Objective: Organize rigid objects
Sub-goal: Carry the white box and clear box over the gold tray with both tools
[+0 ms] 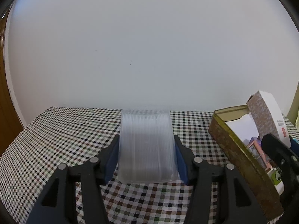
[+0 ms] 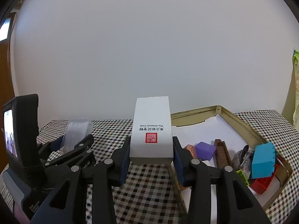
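Note:
My left gripper (image 1: 146, 149) is shut on a clear ribbed plastic box (image 1: 145, 145) and holds it over the checked tablecloth; it also shows in the right wrist view (image 2: 77, 130). My right gripper (image 2: 151, 153) is shut on a white card box with a red seal (image 2: 151, 130), held upright at the left edge of a gold tin tray (image 2: 250, 130). The tray holds a purple block (image 2: 204, 150), a brown comb (image 2: 222, 155), a blue block (image 2: 263, 160), a red block (image 2: 261, 183) and a green piece (image 2: 243, 175). In the left wrist view the tray (image 1: 233, 149) and white box (image 1: 265, 115) are at the right.
The table has a black and white checked cloth (image 1: 56, 140) and stands against a plain white wall. A wooden door edge (image 1: 5, 112) is at the left. The left hand-held unit with a small screen (image 2: 11, 136) fills the left of the right wrist view.

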Tool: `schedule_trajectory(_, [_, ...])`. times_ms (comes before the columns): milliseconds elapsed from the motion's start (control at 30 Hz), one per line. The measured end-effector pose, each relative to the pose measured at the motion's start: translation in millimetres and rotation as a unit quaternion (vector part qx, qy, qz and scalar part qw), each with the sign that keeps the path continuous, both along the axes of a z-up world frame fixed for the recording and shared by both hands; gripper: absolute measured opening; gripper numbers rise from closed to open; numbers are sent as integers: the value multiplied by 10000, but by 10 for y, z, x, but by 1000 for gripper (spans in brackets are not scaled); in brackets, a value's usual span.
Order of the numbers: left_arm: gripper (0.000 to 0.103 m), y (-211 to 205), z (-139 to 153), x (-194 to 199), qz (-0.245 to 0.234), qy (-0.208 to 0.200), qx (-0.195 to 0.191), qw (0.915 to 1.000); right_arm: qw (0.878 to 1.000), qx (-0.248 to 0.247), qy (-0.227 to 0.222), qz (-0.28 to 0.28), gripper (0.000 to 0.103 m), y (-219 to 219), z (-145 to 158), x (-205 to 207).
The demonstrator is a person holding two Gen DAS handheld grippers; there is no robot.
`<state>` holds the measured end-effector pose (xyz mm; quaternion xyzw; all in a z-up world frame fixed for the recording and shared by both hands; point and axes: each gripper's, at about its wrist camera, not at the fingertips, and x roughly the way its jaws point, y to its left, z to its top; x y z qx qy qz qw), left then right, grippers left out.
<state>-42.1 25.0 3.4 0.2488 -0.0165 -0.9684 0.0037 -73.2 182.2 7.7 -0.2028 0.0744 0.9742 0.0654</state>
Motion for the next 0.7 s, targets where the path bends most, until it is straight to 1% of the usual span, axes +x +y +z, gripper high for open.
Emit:
schedule_trajectory(33, [54, 30, 10, 3, 14, 9, -9, 10000, 10000, 5, 20, -16, 44, -74, 49, 55])
schedule_trajectory(500, [54, 410, 161, -33, -263, 152, 46, 9995, 9992, -112, 267, -293, 44, 273, 186, 103])
schedule_trajectory(600, [54, 515, 211, -30, -362, 221, 18, 9991, 9987, -56, 339, -365, 44, 345, 224, 119])
schedule_trajectory(700, [54, 603, 272, -38, -457, 288, 22, 9985, 9982, 106, 409, -423, 44, 405, 255, 124])
